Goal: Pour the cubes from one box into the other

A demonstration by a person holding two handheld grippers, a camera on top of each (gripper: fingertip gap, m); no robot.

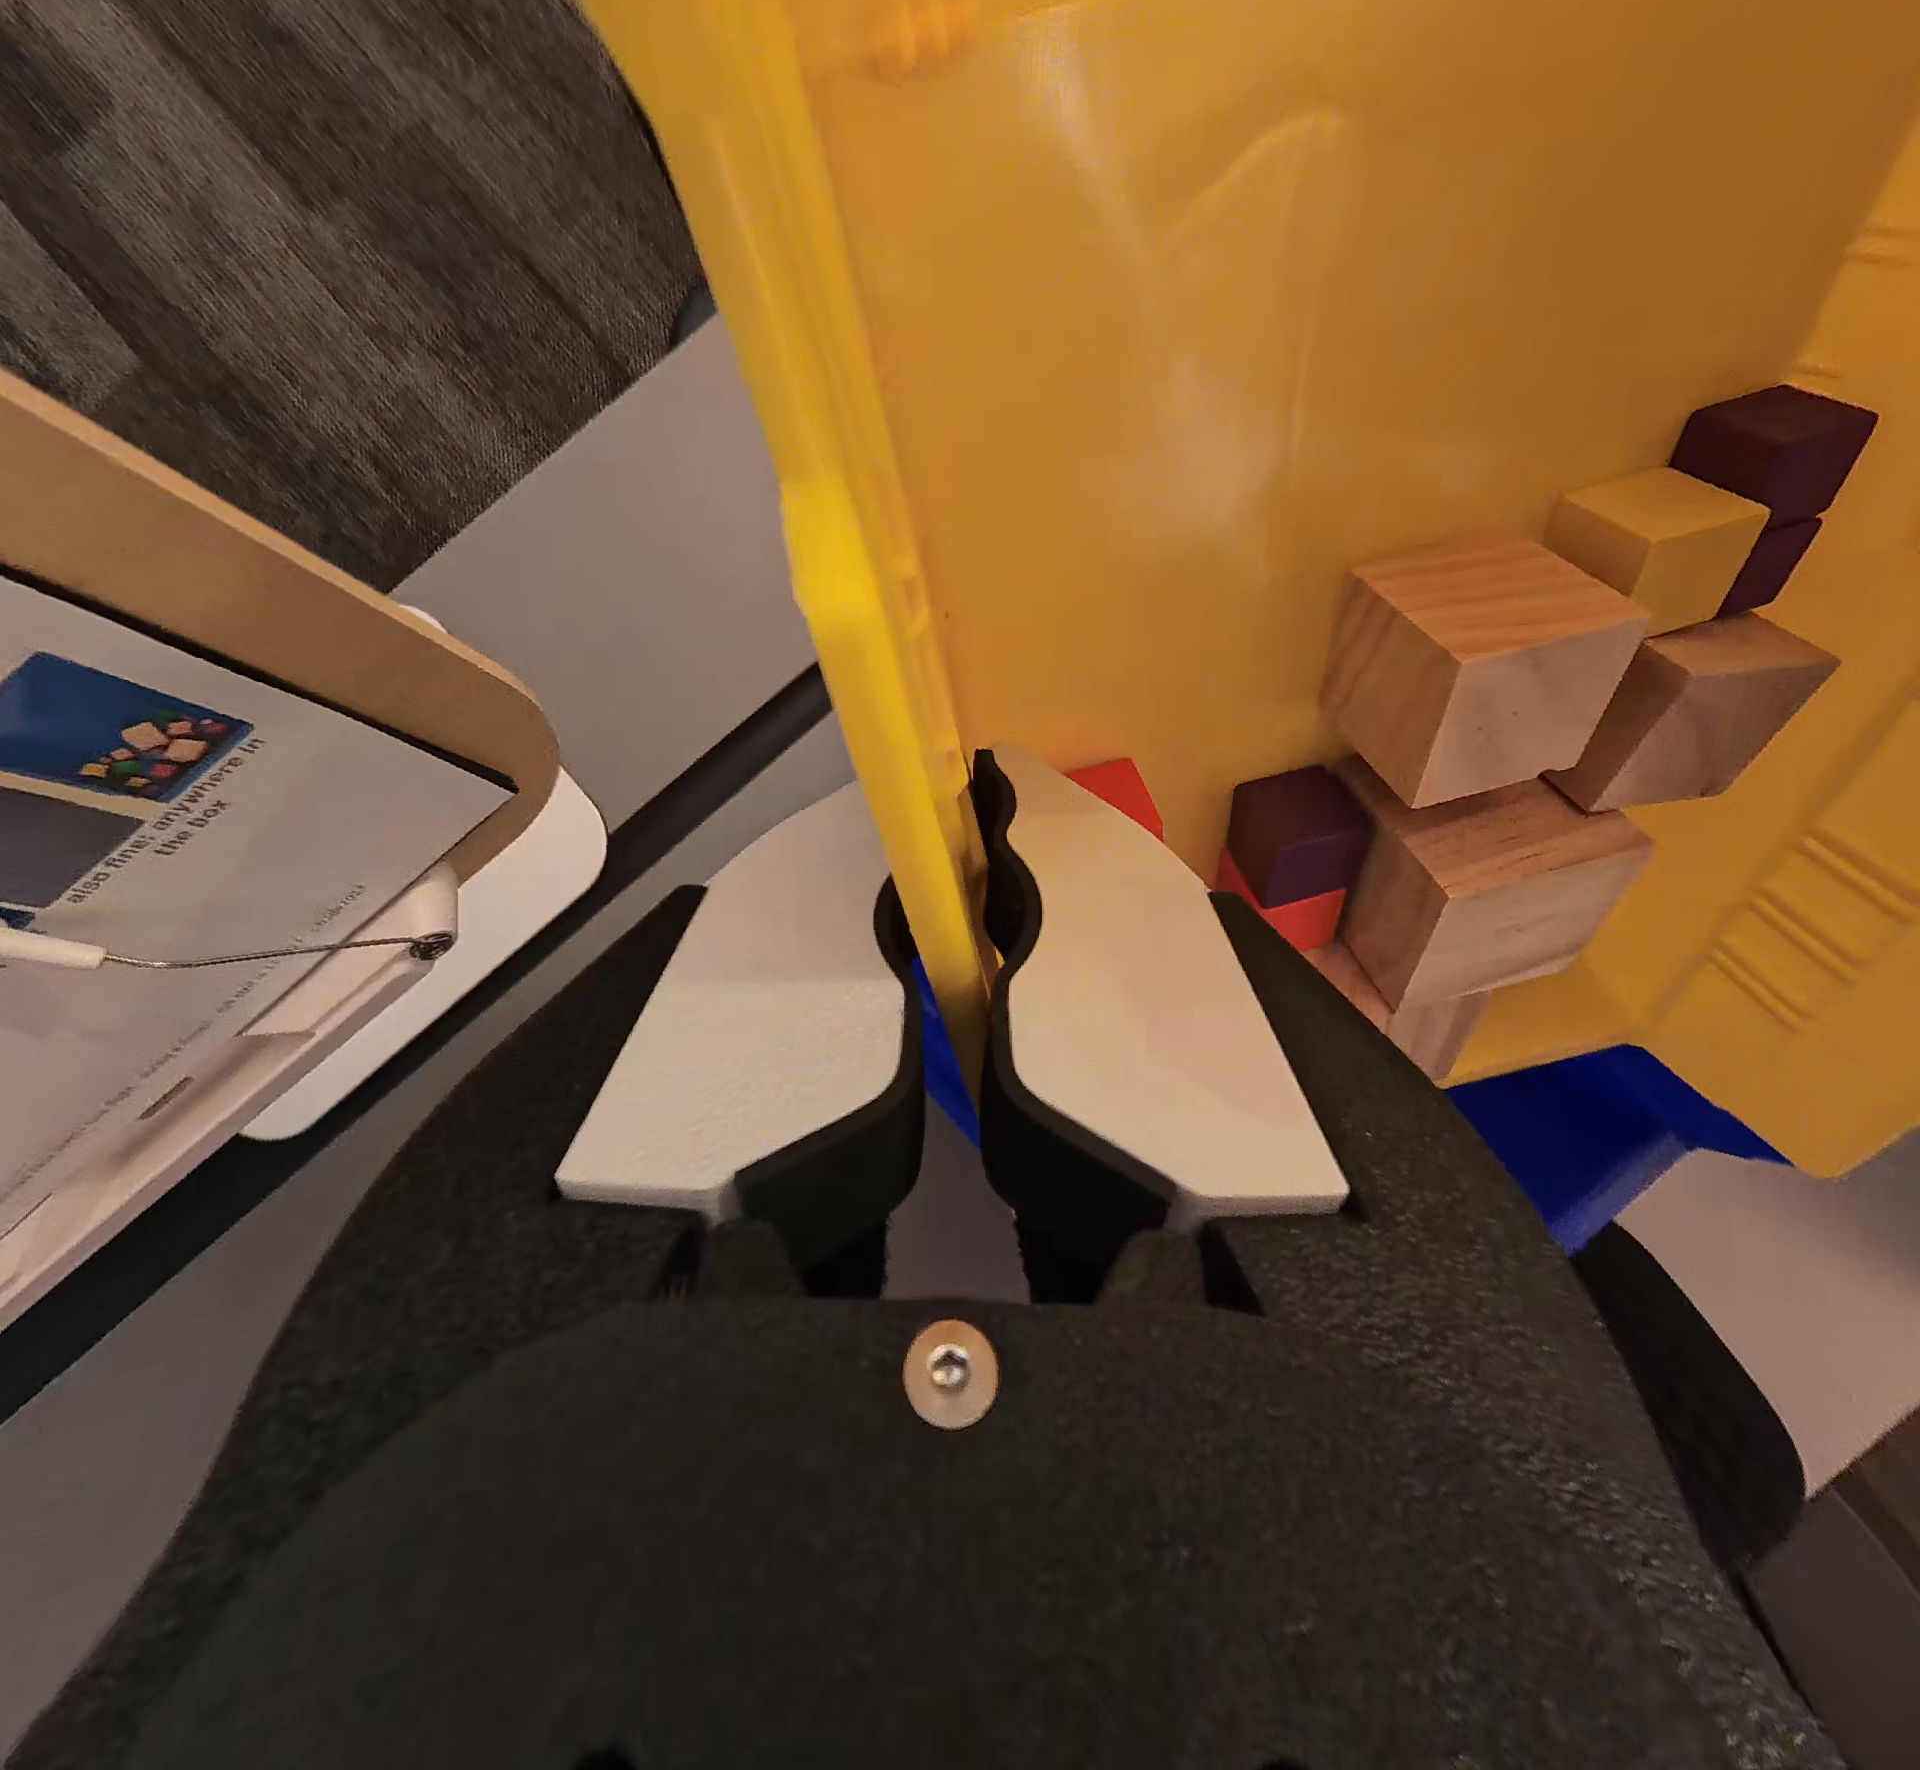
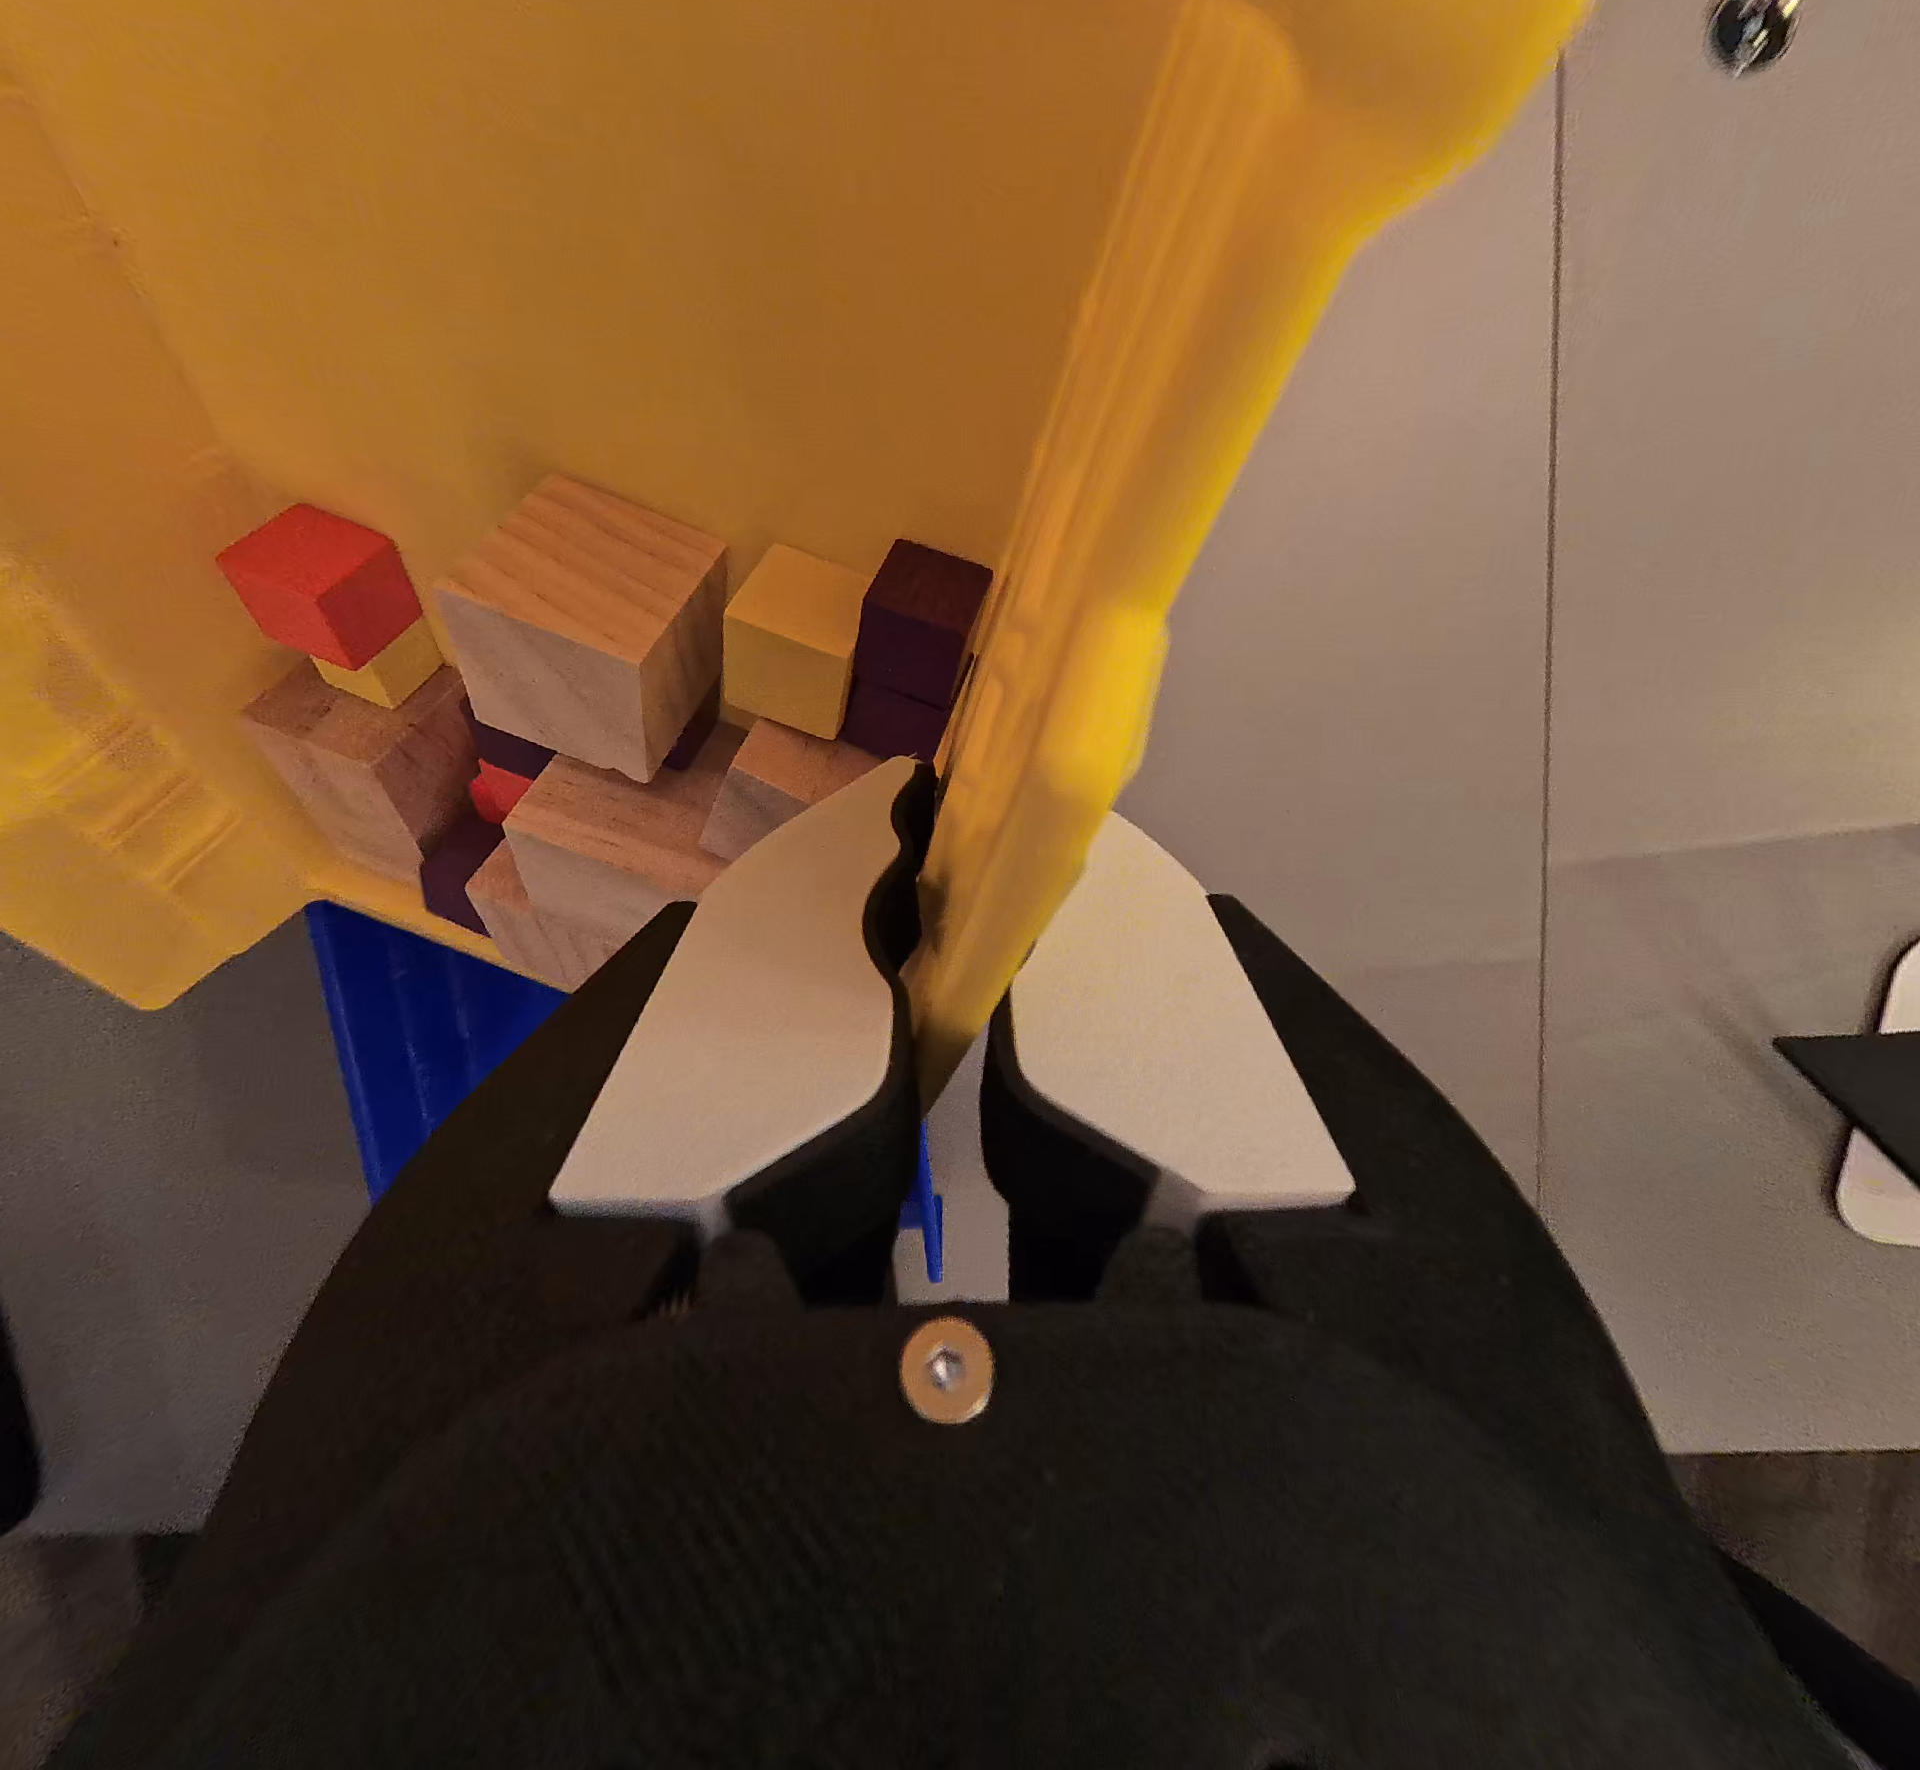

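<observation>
A yellow box is tilted steeply, its open side facing me. My left gripper is shut on its left wall. My right gripper is shut on its right wall. Several cubes, plain wood, yellow, red and dark purple, are heaped against the box's lowered edge; they also show in the right wrist view. A blue box lies just under that edge, mostly hidden; its ribbed side shows in the right wrist view.
A grey table carries the boxes. A wooden-edged board holding a printed sheet stands at the left. A white and black object sits at the right edge. Dark carpet lies beyond the table.
</observation>
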